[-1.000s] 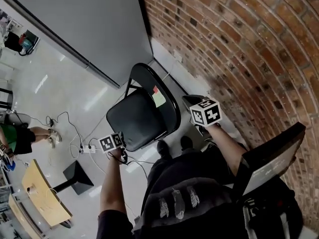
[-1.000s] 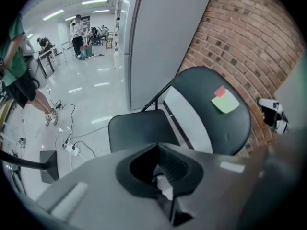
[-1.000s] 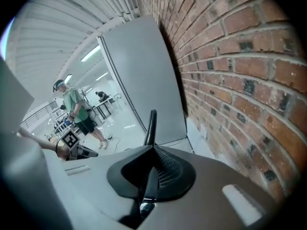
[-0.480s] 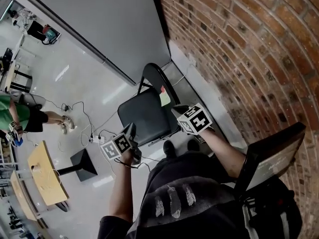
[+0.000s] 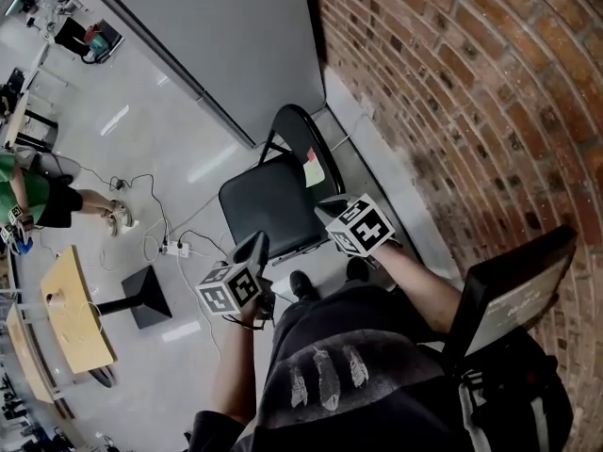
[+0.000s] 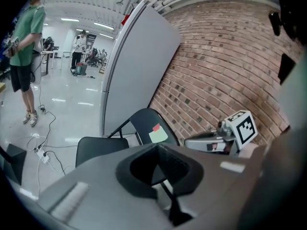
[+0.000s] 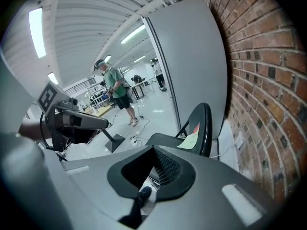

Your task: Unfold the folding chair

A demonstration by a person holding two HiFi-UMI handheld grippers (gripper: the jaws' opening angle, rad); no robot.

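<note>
Glossy white floor runs to a brick wall. At that edge, beside a grey panel, the folding chair stands opened out with its seat level. The left gripper and right gripper hover near the seat's front, both clenched shut and empty.

readable text: none | note on folding chair: illegible

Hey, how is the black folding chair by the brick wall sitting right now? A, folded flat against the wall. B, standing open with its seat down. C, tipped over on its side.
B: the chair stands on its own legs, seat down and back upright.
</note>
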